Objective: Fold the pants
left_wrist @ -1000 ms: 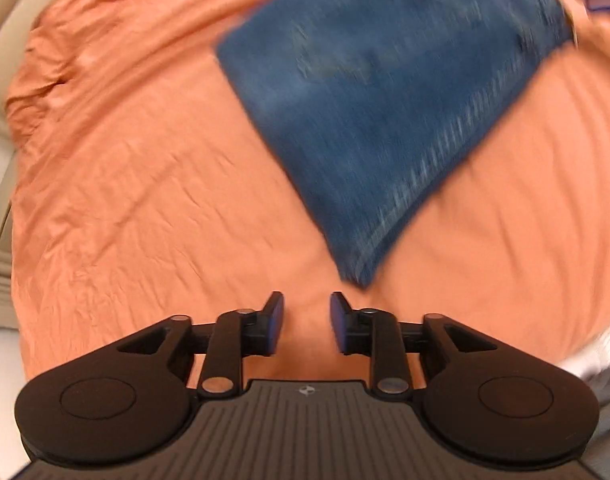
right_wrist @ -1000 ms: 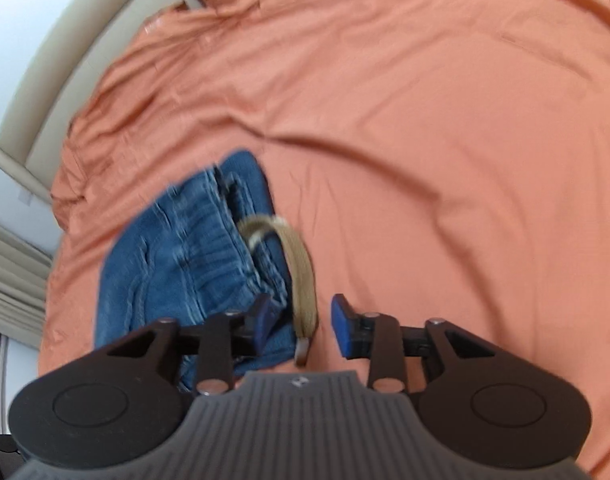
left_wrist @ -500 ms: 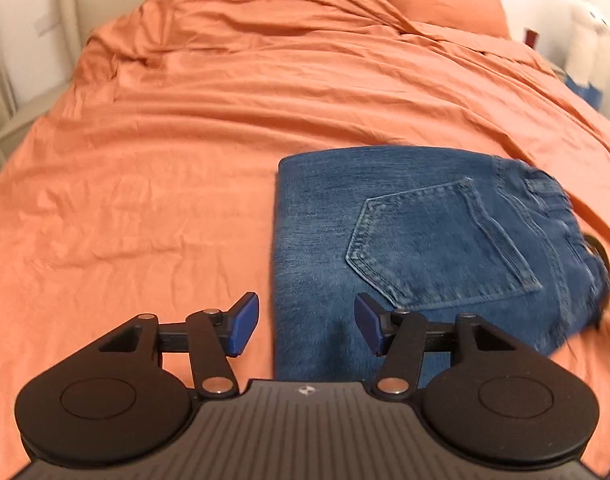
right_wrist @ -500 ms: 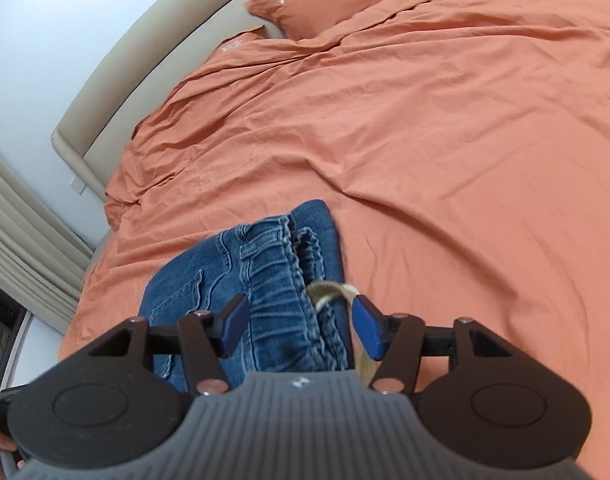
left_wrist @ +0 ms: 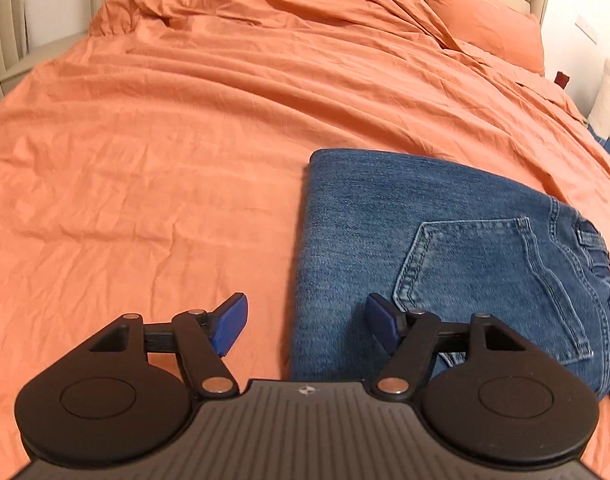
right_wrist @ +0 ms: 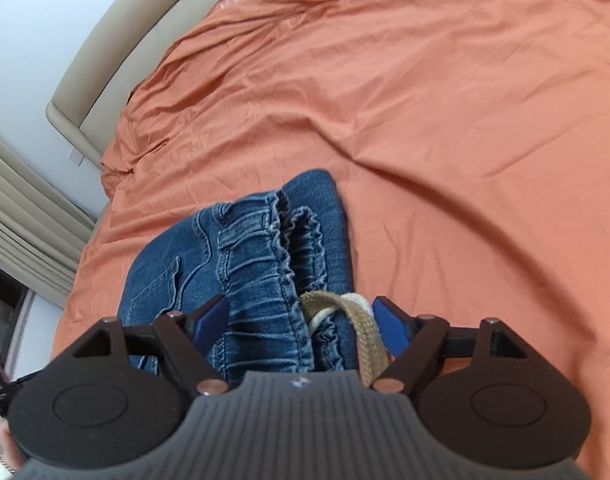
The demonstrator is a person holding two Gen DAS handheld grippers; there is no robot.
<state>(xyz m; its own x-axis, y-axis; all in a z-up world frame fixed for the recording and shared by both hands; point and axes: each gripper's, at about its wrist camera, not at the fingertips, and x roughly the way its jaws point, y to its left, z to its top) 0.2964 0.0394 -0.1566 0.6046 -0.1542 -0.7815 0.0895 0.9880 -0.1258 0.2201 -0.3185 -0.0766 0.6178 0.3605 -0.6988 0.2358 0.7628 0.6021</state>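
Both tongs gape wider than before: left tongs (left_wrist: pixel 306 326) straddle the jeans' (left_wrist: pixel 445 256) folded edge, right tongs (right_wrist: pixel 301 320) their waistband (right_wrist: pixel 273 264).

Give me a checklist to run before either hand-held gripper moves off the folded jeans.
1. Left hand-held gripper open, nothing held: ok.
2. Right hand-held gripper open, straddling the waistband: ok.
3. Jeans folded into a flat stack on the orange bedspread: ok.
4. Folded left edge straight: ok.
5. Tan drawstring tucked away: not ok, it lies loose between the right fingers.
6. Lower layers aligned: cannot tell.
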